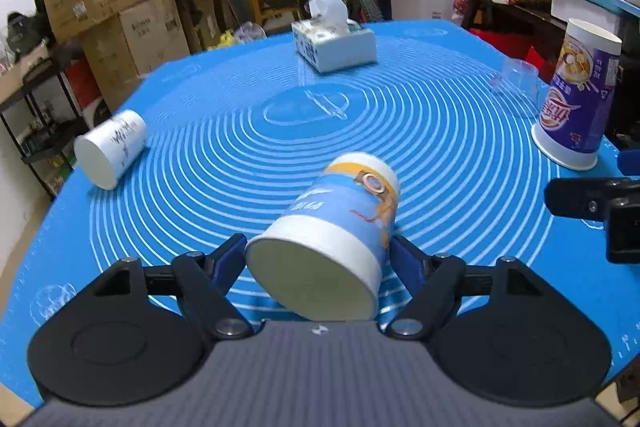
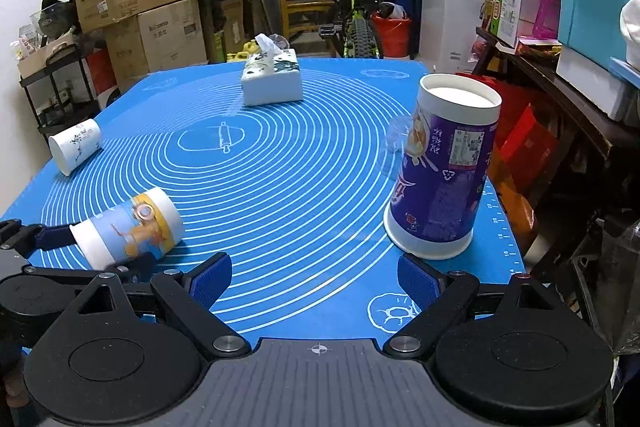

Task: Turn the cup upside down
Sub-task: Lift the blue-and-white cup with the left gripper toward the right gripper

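Minion cup [image 1: 336,227] near the table's [image 1: 460,155] near-left corner, tilted, long axis pointing away from the left gripper [image 1: 318,259]. Blue pads clamp its wide end; left does the turning. Right gripper [image 2: 314,281] open, empty, well apart.

The left claw [image 1: 318,259] holds a blue cartoon-printed paper cup [image 1: 336,227] on its side, a blue pad pressed against each flank near the white rim band; the cup's mouth faces the camera and its base tilts up and away. Under it lies a blue mat [image 1: 440,163] with white rings, covering the bench. At far left a white paper cup [image 1: 110,149] lies on its side. A tissue box [image 1: 334,43] stands at the far edge. At right a purple paper cup [image 1: 576,99] stands upside down, with a clear plastic cup [image 1: 516,83] just behind it. The right claw's black body [image 1: 596,205] enters from the right edge.
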A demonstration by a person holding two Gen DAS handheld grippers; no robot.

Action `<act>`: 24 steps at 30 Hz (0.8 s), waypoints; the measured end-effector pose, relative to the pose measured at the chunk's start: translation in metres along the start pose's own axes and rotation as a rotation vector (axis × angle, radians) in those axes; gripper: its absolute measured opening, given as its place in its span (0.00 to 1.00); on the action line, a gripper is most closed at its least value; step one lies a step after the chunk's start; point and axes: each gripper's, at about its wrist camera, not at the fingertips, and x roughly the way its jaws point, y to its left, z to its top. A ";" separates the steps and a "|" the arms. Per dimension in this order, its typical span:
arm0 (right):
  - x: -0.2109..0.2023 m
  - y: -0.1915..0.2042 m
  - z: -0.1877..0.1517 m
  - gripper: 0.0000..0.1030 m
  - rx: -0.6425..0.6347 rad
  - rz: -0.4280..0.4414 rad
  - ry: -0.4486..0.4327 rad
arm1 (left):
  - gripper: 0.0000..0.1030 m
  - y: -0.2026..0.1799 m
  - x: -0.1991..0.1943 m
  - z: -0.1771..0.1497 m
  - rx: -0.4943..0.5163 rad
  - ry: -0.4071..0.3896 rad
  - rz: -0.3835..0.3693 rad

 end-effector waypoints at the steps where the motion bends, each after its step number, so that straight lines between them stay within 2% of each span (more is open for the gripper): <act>1: 0.000 0.001 0.000 0.88 -0.002 0.001 0.000 | 0.82 0.000 0.000 -0.001 0.000 0.007 -0.003; 11: -0.004 0.001 0.000 0.88 0.002 -0.002 -0.005 | 0.85 -0.006 0.002 -0.006 0.033 0.038 -0.015; 13: -0.004 0.002 0.000 0.88 0.000 -0.002 -0.005 | 0.89 -0.007 0.000 -0.006 0.034 0.031 -0.020; 24: -0.008 0.002 0.005 0.89 -0.002 0.005 -0.016 | 0.94 0.003 -0.021 0.003 -0.043 -0.016 -0.051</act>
